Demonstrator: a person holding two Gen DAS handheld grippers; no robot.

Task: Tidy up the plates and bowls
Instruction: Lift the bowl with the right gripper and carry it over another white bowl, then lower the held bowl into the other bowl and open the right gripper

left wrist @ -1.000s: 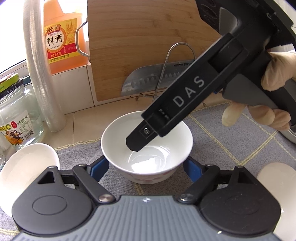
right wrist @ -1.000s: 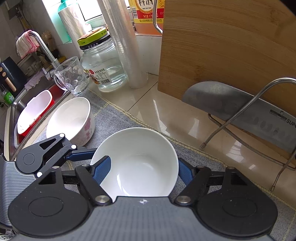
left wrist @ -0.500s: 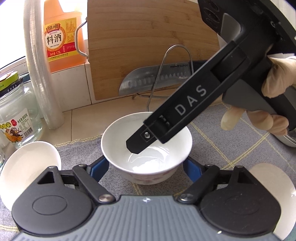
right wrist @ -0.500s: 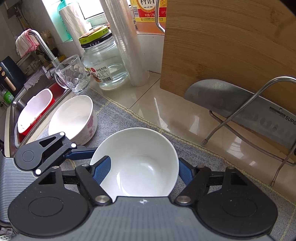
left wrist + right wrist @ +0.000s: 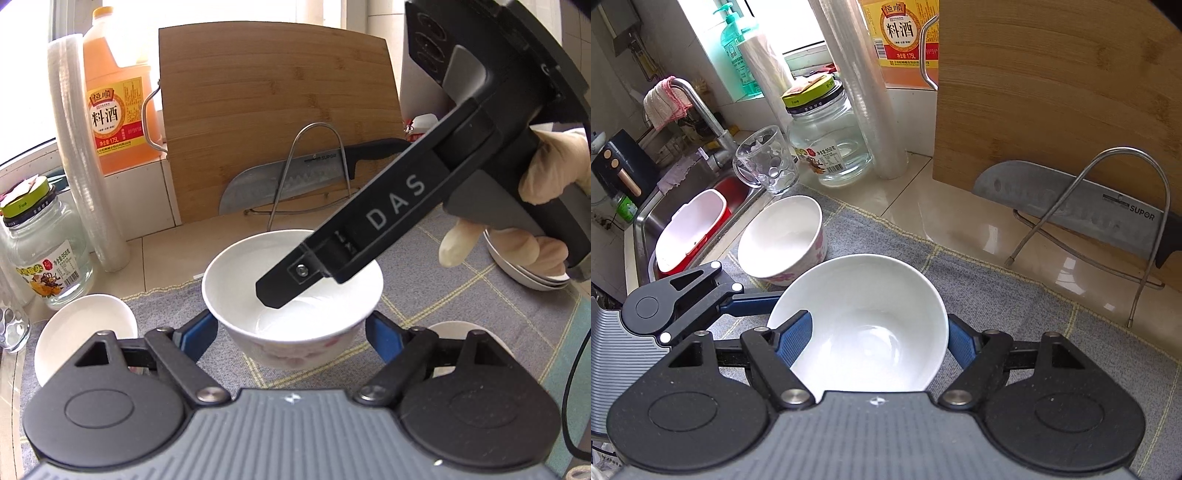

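Observation:
A white bowl with pink flowers (image 5: 295,332) (image 5: 864,332) sits between the jaws of both grippers, above the grey mat (image 5: 443,288). My left gripper (image 5: 291,334) has its blue pads against the bowl's outer sides. My right gripper (image 5: 871,341) has one blue pad inside the bowl and one outside its right wall; its finger (image 5: 295,284) dips into the bowl in the left wrist view. A second flowered bowl (image 5: 783,240) (image 5: 81,332) stands on the mat to the left. Stacked plates (image 5: 524,273) lie at the right.
A bamboo cutting board (image 5: 277,110), a cleaver (image 5: 288,181) and a wire rack (image 5: 1108,206) stand at the back. A glass jar (image 5: 827,140), a plastic wrap roll (image 5: 85,158), a cooking wine bottle (image 5: 118,110) and a glass mug (image 5: 764,162) are at the back left. The sink (image 5: 683,229) is at the far left.
The bowl and both grippers have risen and moved back from the counter's rear; the second bowl and the jar now sit further away to the left.

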